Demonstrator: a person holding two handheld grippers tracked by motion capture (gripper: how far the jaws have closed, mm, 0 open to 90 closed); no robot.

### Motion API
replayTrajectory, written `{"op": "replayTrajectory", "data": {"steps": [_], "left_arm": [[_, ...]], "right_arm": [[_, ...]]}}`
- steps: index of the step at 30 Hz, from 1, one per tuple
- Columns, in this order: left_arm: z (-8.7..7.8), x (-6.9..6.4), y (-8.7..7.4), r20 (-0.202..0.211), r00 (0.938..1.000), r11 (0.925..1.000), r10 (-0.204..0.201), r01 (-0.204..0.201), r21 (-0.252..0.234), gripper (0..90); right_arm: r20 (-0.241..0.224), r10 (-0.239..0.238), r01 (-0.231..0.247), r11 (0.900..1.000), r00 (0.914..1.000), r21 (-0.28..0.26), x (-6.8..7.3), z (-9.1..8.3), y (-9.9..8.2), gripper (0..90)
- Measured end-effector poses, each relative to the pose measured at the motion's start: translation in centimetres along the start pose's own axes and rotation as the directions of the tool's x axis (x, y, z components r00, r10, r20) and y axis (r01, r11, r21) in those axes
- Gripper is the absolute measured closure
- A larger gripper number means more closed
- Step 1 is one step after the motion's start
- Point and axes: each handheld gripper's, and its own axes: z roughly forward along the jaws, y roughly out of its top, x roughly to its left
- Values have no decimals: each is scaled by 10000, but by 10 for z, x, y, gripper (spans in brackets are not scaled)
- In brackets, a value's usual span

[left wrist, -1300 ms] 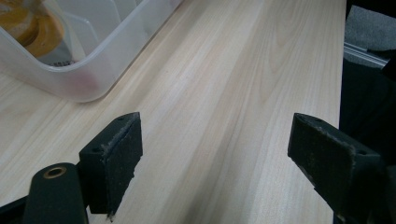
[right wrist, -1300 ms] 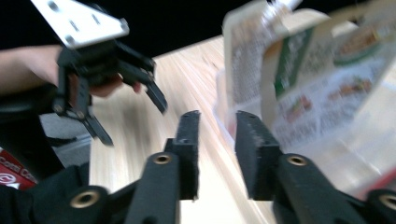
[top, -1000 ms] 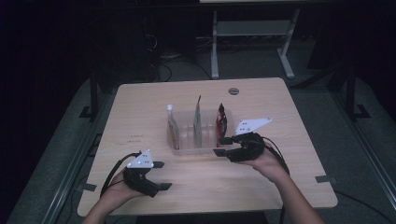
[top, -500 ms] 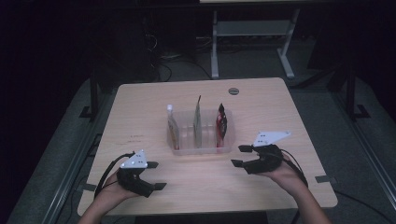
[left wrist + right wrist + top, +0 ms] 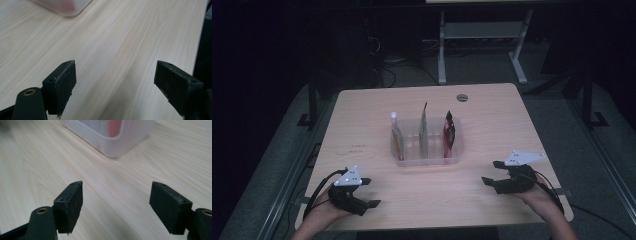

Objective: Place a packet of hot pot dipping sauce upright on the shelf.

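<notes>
Clear bin [image 5: 427, 155] at mid worktop [image 5: 492, 115], holding three upright pouches in a row: white [image 5: 396, 137], green [image 5: 424, 131], red [image 5: 448, 131]. Right claw [image 5: 492, 172] near the front right edge, jaws wide and just opened further, nothing between them; bin ahead and inward, red pouch closest. Left claw [image 5: 369, 192] at front left, gaping, empty, about as far from the bin.
</notes>
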Motion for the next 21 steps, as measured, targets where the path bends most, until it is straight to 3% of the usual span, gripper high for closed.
{"op": "replayTrajectory", "data": {"steps": [5,8,21], "left_arm": [[2,6,-5,-86,10000,10000,-48,49,48,162],[4,9,-8,-107,9999,9994,74,-70,345,157],[10,16,-10,-379,9990,9993,-255,265,277,105]], "right_arm": [[180,129,-132,9998,9998,134,-8,3,-12,206],[177,159,-162,9997,9997,170,-11,5,-14,194],[119,45,-48,9997,9999,242,-16,8,-16,175]]}}
